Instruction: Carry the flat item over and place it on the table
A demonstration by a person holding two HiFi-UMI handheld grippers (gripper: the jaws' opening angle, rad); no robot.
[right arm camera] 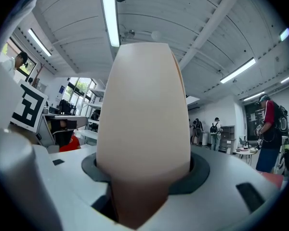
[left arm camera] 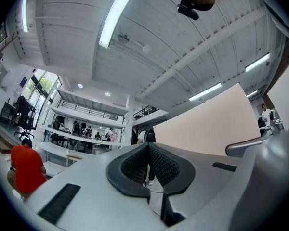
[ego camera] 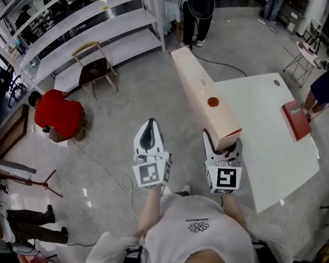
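Note:
The flat item is a long beige box (ego camera: 200,92) with an orange round mark on top. It reaches forward, away from me, along the left edge of the white table (ego camera: 263,130). My right gripper (ego camera: 223,141) is shut on its near end. In the right gripper view the box (right arm camera: 144,109) fills the space between the jaws of the right gripper (right arm camera: 144,177). My left gripper (ego camera: 148,124) hangs over the floor to the left of the box, shut and holding nothing. In the left gripper view the pads of the left gripper (left arm camera: 148,162) meet, and the box (left arm camera: 207,124) shows at the right.
A red book (ego camera: 296,119) lies near the table's right edge. A person in red (ego camera: 57,114) crouches on the floor at left, near a chair (ego camera: 96,67) and white shelving (ego camera: 98,26). Another person (ego camera: 200,4) stands ahead. A cable (ego camera: 98,166) runs across the floor.

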